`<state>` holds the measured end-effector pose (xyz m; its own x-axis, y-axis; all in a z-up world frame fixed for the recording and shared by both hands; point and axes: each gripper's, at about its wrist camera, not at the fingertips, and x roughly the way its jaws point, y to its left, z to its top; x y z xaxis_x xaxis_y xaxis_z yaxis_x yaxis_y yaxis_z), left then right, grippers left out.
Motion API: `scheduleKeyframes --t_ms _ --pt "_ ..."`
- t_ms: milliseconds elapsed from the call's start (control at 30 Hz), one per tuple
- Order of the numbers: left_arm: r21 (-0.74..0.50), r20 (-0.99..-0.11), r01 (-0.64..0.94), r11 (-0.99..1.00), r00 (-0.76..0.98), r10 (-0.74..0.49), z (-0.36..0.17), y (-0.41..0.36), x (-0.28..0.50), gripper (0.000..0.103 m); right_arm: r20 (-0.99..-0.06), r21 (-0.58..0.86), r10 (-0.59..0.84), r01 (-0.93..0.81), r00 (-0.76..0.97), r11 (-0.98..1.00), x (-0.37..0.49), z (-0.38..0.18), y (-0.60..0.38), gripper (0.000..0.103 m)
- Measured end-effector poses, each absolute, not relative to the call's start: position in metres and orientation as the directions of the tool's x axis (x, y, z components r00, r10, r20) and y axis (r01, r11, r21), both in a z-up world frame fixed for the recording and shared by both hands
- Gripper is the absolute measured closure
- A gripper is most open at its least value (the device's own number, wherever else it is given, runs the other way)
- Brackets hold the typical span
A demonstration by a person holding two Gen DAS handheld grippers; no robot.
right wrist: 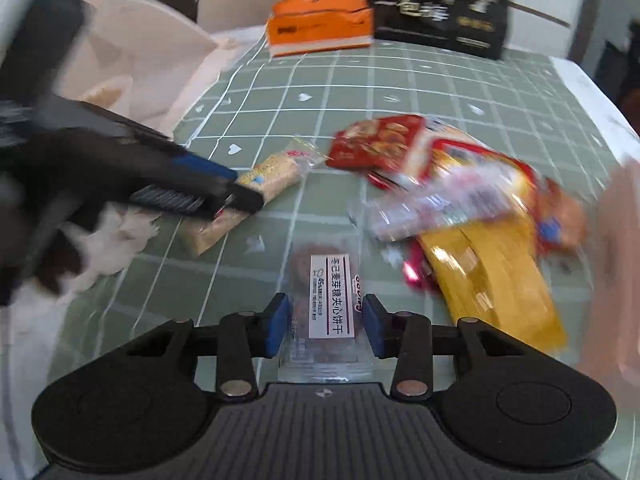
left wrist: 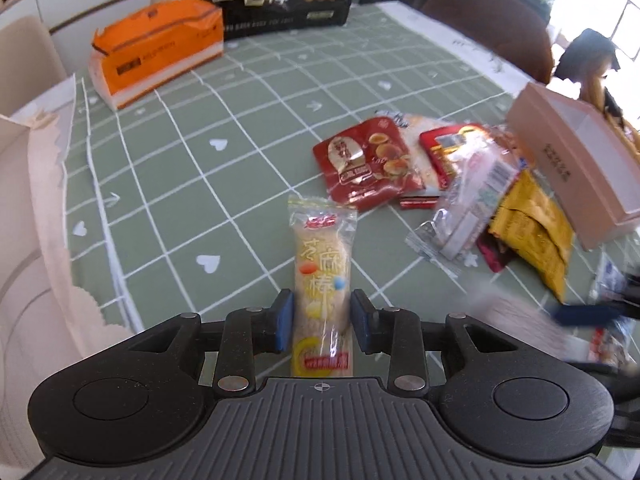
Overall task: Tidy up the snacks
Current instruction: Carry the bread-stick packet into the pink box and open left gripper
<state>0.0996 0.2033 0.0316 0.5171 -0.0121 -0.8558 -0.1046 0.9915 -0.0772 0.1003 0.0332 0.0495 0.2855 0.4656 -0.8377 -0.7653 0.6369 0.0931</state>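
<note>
Snacks look light and crinkly: left tongs (left wrist: 322,322) straddle the sesame stick pack (left wrist: 323,280) unclosed, right tongs (right wrist: 324,324) open around the biscuit packet (right wrist: 330,300).

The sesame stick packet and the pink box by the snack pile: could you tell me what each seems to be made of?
Sesame stick packet: thin clear plastic film, glossy; the pale stick shows through and glare streaks run along it.
Pink box: probably matte cardboard, with flat stiff walls, crisp edges and no shine.
</note>
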Motion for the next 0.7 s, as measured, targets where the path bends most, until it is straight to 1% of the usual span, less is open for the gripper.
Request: scheduleKeyframes --t_ms 133,167,200,300,400,467,533,600,700 --pt "-0.027 -0.857 -0.09 0.996 0.514 0.023 0.031 0.186 0.107 0.067 -0.826 0.121 0.453 -0.68 0.334 0.723 0.086 0.069 -0.038 0.063" --pt "-0.029 -0.867 -0.089 0.996 0.498 0.019 0.032 0.181 0.107 0.07 -0.825 0.111 0.441 -0.663 0.354 0.741 0.083 0.071 -0.052 0.063" --pt "-0.047 -0.873 -0.09 0.995 0.487 0.003 0.034 0.175 0.105 0.07 -0.823 0.093 0.421 -0.64 0.383 0.763 0.079 0.074 -0.07 0.063" --pt "-0.161 -0.851 -0.028 0.987 0.51 -0.124 0.045 0.151 0.088 0.07 -0.817 0.037 0.345 -0.556 0.462 0.831 0.069 0.079 -0.119 0.063" --pt "-0.198 -0.828 0.064 0.978 0.524 -0.202 0.06 0.111 0.067 0.071 -0.811 0.026 0.301 -0.484 0.501 0.875 0.062 0.085 -0.161 0.063" --pt "-0.268 -0.803 0.139 0.953 0.515 -0.301 0.073 0.083 0.06 0.071 -0.81 0.023 0.269 -0.431 0.521 0.902 0.057 0.09 -0.186 0.063" --pt "-0.309 -0.764 0.226 0.924 0.519 -0.383 0.092 0.054 0.063 0.071 -0.808 0.017 0.237 -0.381 0.539 0.924 0.054 0.098 -0.208 0.063" --pt "-0.31 -0.722 0.279 0.909 0.553 -0.416 0.114 0.03 0.075 0.071 -0.799 0.005 0.217 -0.355 0.561 0.935 0.05 0.106 -0.221 0.063" --pt "-0.322 -0.658 0.308 0.895 0.606 -0.446 0.143 0.004 0.11 0.071 -0.783 -0.003 0.2 -0.326 0.589 0.946 0.053 0.116 -0.238 0.064"
